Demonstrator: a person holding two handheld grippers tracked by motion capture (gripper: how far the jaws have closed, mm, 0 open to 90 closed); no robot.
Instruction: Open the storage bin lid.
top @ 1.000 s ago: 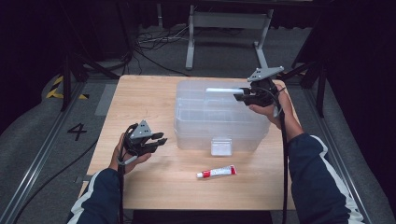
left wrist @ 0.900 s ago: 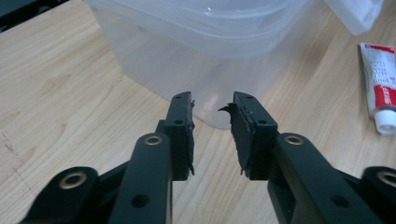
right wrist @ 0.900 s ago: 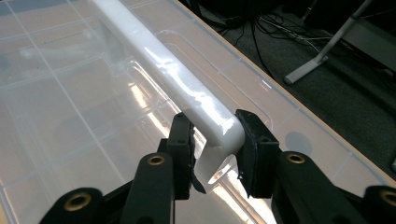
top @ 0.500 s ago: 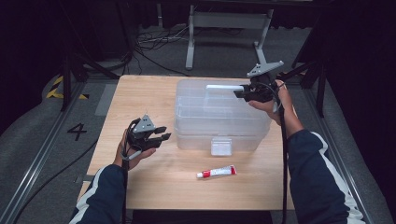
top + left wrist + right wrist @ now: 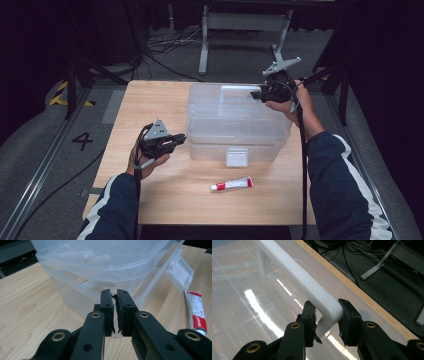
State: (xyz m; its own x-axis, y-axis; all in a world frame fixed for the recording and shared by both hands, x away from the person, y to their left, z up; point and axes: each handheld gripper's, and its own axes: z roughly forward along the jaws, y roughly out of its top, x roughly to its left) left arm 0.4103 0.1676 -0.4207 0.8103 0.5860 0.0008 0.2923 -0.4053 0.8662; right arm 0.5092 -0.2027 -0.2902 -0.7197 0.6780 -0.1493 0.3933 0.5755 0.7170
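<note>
While its clear lid catches a bright streak of light, the storage box sits on the right half of the wooden table, a rounded-corner tub of translucent, glossy plastic with a grid of moulded squares on top. A white handle, smooth and square-edged, arches over the lid near the far rim, and a frosted latch tab hangs at the middle of the near wall.

The right gripper has the bent corner of that handle between its black jaws, the rubber pads pressing it from both sides. In the high view the right hand holds it level over the box's far right corner, forearm reaching up along the table's right edge, cable trailing down the sleeve.

The left gripper hovers just beside the box's left wall, pointing at it. Its jaws have just been closing and now stand almost together with nothing between them. The left hand cups it from below.

A small red-and-white tube lies on the matt wood grain in front of the box.
</note>
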